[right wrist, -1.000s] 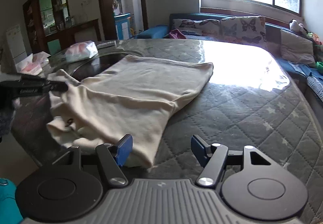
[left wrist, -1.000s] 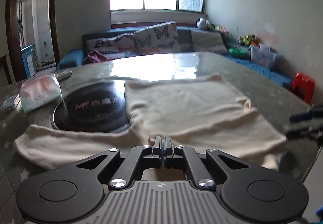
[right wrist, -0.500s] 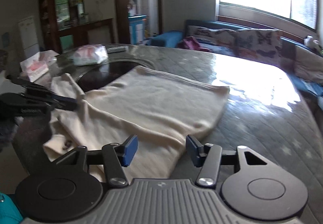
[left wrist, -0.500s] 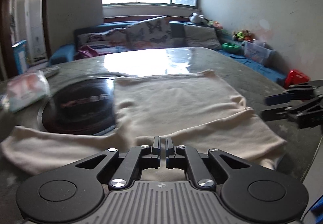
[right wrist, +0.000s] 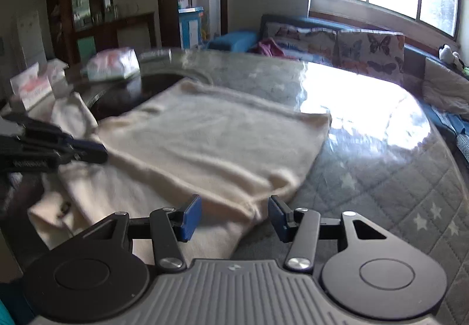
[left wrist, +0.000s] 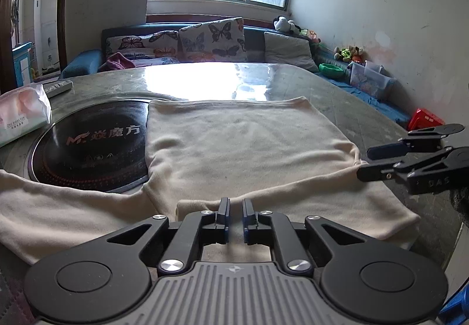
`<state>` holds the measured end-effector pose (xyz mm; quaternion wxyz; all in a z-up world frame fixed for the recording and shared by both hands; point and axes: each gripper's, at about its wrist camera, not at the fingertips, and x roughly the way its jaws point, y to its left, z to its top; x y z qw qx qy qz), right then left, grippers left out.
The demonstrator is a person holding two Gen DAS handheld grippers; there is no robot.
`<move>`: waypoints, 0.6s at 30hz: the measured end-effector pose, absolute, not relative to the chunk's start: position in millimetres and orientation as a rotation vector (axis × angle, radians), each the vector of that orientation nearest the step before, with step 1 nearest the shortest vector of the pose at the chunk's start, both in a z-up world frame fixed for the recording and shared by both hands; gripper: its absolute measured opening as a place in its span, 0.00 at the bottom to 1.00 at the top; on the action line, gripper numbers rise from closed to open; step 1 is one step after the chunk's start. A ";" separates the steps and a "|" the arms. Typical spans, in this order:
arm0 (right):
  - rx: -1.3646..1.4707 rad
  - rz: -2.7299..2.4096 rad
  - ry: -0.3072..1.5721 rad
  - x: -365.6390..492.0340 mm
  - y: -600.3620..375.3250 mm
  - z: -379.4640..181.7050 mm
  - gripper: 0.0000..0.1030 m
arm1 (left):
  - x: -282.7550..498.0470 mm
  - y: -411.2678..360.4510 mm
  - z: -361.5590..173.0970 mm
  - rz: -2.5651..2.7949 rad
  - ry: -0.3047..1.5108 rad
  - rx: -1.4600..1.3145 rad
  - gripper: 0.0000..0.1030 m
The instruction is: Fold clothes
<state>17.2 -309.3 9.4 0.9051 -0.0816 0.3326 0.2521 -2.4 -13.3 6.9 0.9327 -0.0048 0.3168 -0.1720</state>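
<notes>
We find the cream knit garment (left wrist: 249, 146), soft, light and limp, spread on the quilted desk (right wrist: 381, 187); left gripper (left wrist: 235, 209) jaws opening slightly, empty, right gripper (right wrist: 234, 215) jaws half-open astride its 6 o'clock corner, the advisable hold.

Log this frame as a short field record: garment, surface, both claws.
garment: cream top, spread flat, one sleeve lying past the black round hob
surface: grey quilted table cover
left claw: jaws opening, a narrow gap, over the garment's near edge
right claw: open, garment corner between the pads, not pinched
clutter: tissue pack
</notes>
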 end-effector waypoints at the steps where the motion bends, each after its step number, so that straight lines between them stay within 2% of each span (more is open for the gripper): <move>1: -0.161 0.533 0.682 19.2 -307.6 11.3 0.50 | -1.0 -13.8 6.6 -0.354 0.650 -0.013 0.09; 10: -0.118 0.485 0.733 35.7 -313.6 -2.2 0.50 | 0.5 -10.6 2.5 -0.357 0.654 -0.038 0.12; 18: -0.156 0.522 0.694 24.9 -300.8 7.8 0.52 | -5.0 -0.8 2.8 -0.334 0.649 -0.067 0.12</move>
